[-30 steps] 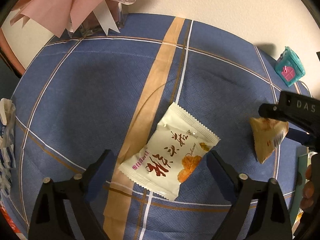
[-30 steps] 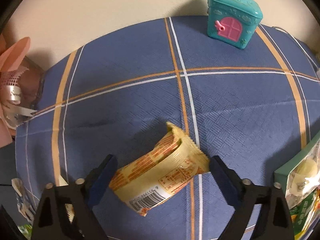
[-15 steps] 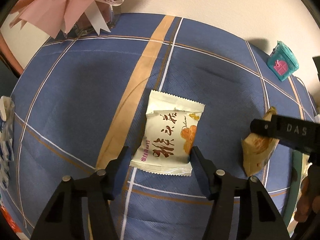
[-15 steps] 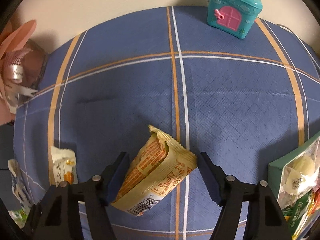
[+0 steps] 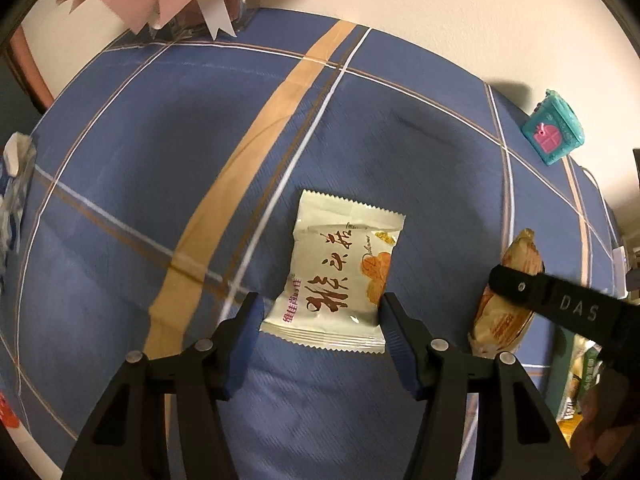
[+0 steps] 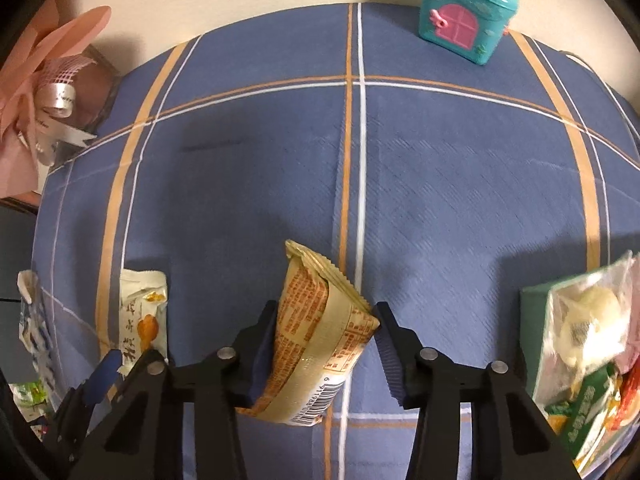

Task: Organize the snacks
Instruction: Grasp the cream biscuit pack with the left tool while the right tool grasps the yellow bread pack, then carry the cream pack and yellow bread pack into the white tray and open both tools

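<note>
Both claws now tighter around packets.

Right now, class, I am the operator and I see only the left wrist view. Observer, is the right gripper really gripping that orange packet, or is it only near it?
Observer: It is gripping. In the right wrist view both fingers of the right gripper press against the sides of the orange packet.
Operator: What lies further to that gripper's right?
Observer: A green box holding wrapped snacks. It sits apart from the orange packet, with bare tablecloth between them.
</note>
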Motion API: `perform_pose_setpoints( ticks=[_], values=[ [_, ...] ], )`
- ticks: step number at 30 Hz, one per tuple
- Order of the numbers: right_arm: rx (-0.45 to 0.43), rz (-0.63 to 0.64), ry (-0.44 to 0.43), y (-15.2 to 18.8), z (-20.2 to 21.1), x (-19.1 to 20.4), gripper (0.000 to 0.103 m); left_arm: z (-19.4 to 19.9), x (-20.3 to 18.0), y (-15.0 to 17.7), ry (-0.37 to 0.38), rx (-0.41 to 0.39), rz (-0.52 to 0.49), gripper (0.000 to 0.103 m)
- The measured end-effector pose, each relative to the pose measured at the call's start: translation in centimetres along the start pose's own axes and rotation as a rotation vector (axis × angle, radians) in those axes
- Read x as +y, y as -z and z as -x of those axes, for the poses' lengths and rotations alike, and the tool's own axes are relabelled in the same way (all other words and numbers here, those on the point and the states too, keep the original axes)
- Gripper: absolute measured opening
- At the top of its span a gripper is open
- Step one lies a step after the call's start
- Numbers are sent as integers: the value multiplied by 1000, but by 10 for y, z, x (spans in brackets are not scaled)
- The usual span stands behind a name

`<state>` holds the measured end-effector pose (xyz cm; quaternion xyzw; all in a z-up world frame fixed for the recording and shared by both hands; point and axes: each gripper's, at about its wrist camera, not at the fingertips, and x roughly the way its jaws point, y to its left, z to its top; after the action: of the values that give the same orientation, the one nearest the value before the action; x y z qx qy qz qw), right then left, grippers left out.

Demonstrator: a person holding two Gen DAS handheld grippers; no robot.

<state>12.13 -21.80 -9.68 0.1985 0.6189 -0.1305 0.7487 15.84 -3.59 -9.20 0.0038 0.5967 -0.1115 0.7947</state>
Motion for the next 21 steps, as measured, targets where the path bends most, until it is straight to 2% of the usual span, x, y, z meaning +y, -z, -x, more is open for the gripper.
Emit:
perform_pose_setpoints(
  ticks=[6, 11, 21],
  values=[
    [-41, 10, -39, 37, 29, -5, 48, 20, -16, 20, 6, -13, -1, 59],
    [-106, 30, -31, 64, 58, -11, 48, 36, -21, 37, 7, -21, -13, 59],
    [-214, 56, 16, 98, 104, -23, 48, 73, -29, 69, 30, -64, -17, 58]
  ],
)
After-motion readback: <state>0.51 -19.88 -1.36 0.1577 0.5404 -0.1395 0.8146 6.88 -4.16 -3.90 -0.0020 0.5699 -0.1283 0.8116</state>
